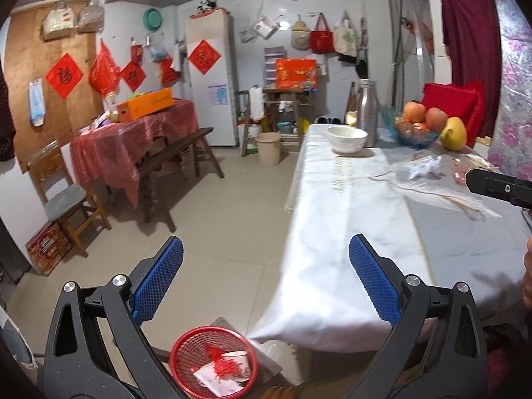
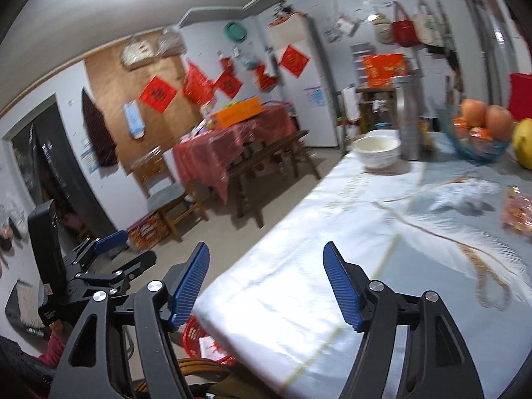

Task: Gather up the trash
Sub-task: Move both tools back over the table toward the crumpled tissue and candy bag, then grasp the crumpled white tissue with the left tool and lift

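Note:
My left gripper [image 1: 266, 266] stands open with nothing between its blue pads, above the floor at the near corner of the white-clothed table [image 1: 332, 232]. Below it, a red mesh basket [image 1: 214, 362] on a stool holds a paper cup, red shreds and paper. My right gripper [image 2: 266, 266] is also open and empty, over the table's near edge. A crumpled white paper [image 2: 465, 196] and an orange wrapper [image 2: 518, 212] lie further along the cloth, to the right. The same crumpled paper [image 1: 425, 166] shows in the left wrist view. The table partly hides the basket [image 2: 199, 335] in the right wrist view.
At the table's far end stand a white bowl [image 1: 347, 138], a steel flask [image 1: 367, 109], a blue fruit bowl [image 1: 412, 129] and a yellow pomelo [image 1: 452, 133]. Across the tiled floor are a red-covered table [image 1: 133, 139], a bench [image 1: 176, 156], a chair [image 1: 63, 196] and a bucket [image 1: 268, 148].

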`<state>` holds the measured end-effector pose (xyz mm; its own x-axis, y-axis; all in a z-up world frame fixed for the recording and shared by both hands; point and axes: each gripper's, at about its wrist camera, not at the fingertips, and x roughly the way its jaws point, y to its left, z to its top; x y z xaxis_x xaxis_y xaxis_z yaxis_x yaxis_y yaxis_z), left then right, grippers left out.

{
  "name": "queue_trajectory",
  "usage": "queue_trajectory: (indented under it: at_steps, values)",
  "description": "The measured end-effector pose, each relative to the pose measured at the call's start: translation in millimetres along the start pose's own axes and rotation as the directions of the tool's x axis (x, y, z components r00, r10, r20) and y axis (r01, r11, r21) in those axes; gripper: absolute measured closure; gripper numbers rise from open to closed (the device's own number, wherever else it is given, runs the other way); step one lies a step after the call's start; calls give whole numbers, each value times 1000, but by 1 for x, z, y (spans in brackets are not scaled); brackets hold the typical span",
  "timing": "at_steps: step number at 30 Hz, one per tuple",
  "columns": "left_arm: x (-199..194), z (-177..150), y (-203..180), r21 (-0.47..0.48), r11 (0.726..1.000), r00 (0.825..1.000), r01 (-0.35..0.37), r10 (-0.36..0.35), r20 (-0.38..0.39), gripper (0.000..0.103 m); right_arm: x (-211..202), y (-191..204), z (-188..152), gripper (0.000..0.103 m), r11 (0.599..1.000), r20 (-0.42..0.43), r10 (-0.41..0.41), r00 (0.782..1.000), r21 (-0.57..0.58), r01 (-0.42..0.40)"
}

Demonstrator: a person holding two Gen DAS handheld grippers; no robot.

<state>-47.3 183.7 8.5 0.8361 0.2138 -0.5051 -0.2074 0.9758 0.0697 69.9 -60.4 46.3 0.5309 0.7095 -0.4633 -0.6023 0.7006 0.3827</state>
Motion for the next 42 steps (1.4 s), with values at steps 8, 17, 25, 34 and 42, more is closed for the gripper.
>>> queue_trajectory:
  at_steps: [8, 17, 25, 34, 42]
  values:
    - [16, 12, -49, 56, 997, 998, 55, -54, -21, 7, -38, -53, -9, 18, 988, 85, -150, 985, 43, 146]
    - [63, 32, -101, 92, 987, 990, 130, -123, -74, 7, -44, -133, -12, 6, 953, 84, -260, 962, 182, 242]
    - [121, 45, -153, 144, 971, 973, 190, -166, -161, 7, -33, -193, -13, 6, 912, 39, -360, 932, 224, 343]
    - [174, 57, -209, 175, 946, 941, 274, -226, -253, 7, -30, -259, -13, 6, 869, -10, -402, 916, 313, 384]
    - [214, 71, -252, 186, 924, 912, 335, -268, -310, 7, -29, -298, -15, 6, 835, -28, -447, 894, 346, 428]
